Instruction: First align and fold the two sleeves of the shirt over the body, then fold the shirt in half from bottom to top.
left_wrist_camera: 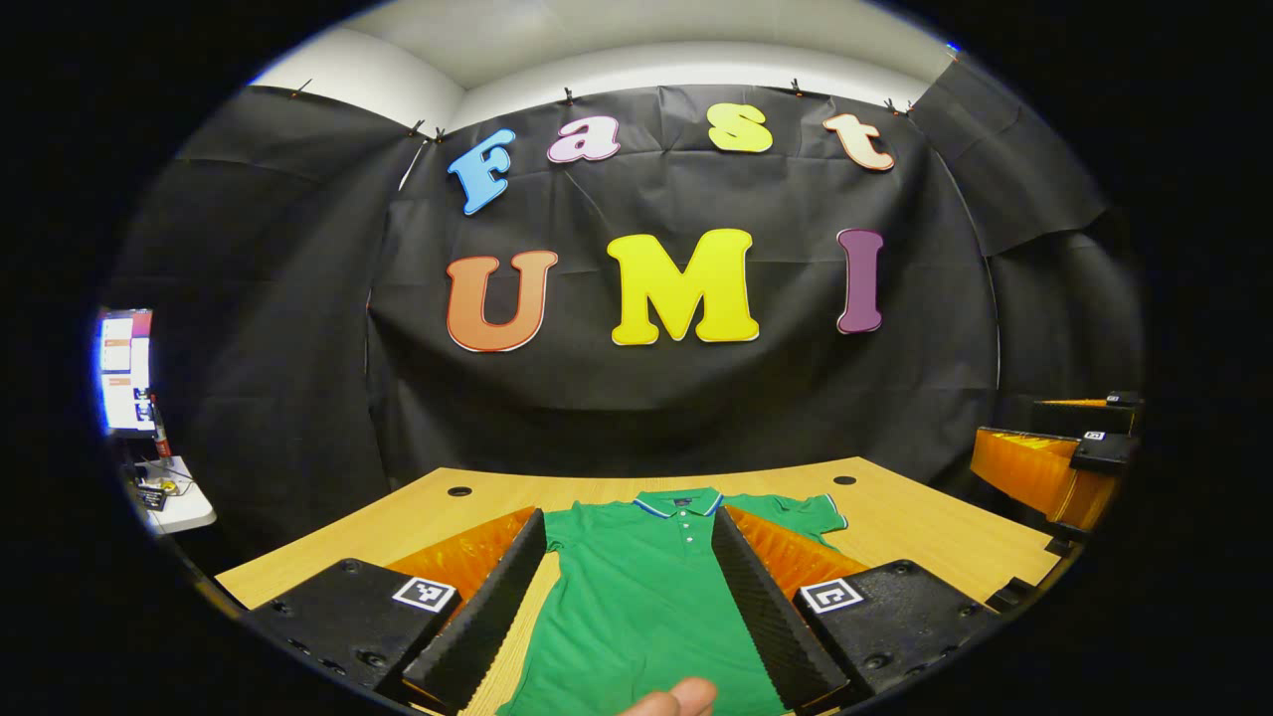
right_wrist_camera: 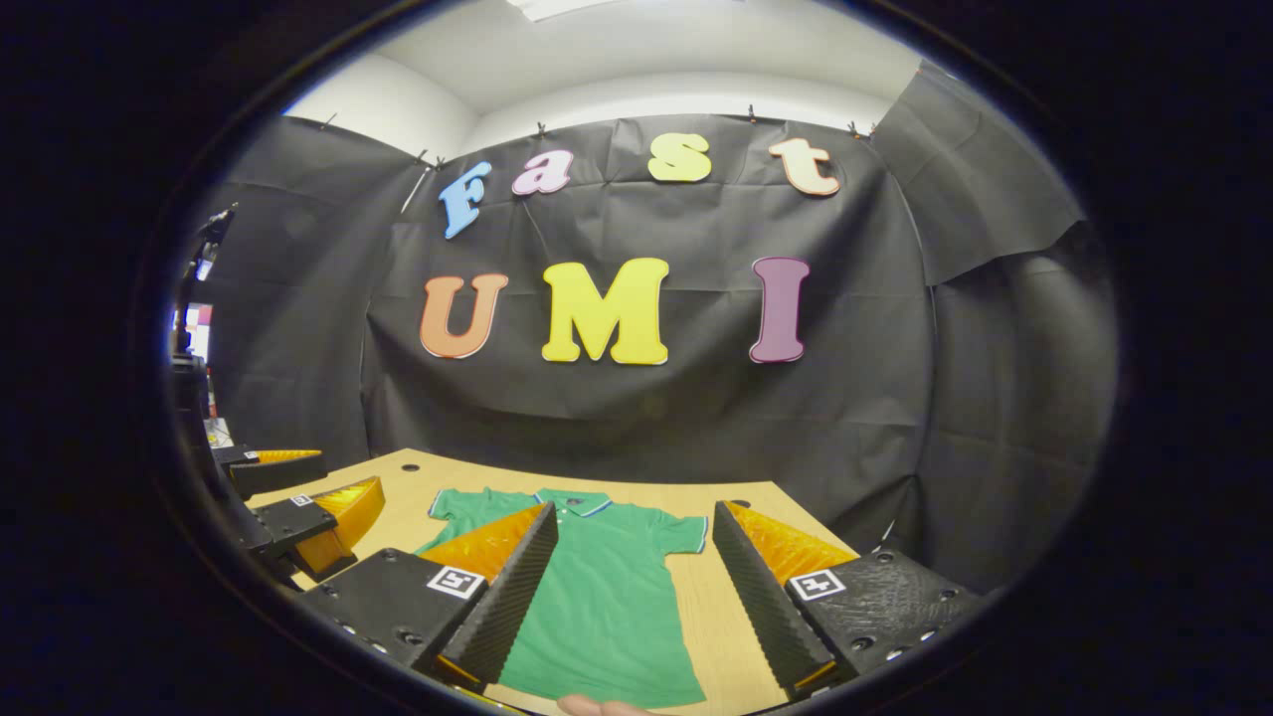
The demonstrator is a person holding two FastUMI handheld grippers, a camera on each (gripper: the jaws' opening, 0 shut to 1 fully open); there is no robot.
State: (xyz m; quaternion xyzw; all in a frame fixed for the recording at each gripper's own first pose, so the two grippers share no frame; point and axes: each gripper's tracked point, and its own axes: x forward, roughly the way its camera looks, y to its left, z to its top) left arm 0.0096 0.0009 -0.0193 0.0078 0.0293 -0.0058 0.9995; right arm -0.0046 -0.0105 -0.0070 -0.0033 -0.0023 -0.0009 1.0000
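Green fabric marks the work item: a polo shirt (left_wrist_camera: 641, 597) lies flat on the wooden table (left_wrist_camera: 925, 537), collar toward the booth wall, hem toward me. In the left gripper view I read the collar with its striped edge and button placket at the far end, and one short sleeve (left_wrist_camera: 796, 512) spread out flat to the side, unfolded. In the right gripper view both short sleeves lie spread out from the body, so the shirt is fully laid open.

Left gripper (left_wrist_camera: 629, 587): fingers set wide apart, held above the shirt body, gripping nothing. A fingertip of the person's hand (left_wrist_camera: 681, 698) shows at the bottom edge of that view.

Right gripper (right_wrist_camera: 635, 587): fingers likewise wide apart, empty, held above the shirt's side and the bare table beside it. The left gripper also appears at the left edge of the right gripper view, well apart from the shirt.
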